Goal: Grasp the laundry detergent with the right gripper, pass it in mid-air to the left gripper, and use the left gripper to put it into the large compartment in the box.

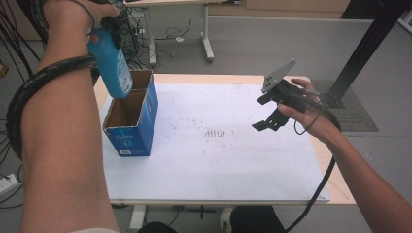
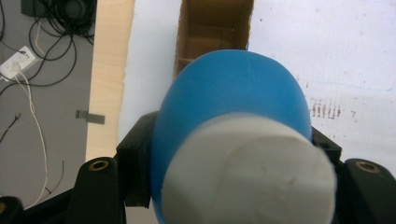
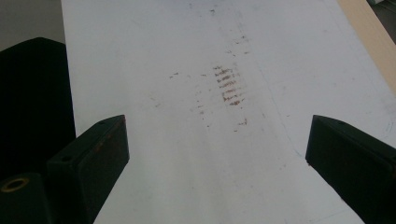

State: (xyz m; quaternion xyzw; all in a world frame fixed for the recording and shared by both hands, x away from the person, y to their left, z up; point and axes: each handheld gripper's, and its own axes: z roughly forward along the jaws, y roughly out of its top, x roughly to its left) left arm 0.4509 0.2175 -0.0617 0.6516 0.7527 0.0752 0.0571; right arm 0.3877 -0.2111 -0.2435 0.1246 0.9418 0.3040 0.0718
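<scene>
White sheet (image 1: 233,160) stained right of box (image 1: 131,127); left gripper (image 1: 111,24) clamps bottle (image 1: 111,63); right gripper (image 1: 272,109) agape, empty.

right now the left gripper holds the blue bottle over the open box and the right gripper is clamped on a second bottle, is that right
Not quite. The left gripper does hold the blue bottle over the open box, but the right gripper holds nothing: the right gripper view shows its jaws wide apart over the bare white table sheet.
</scene>
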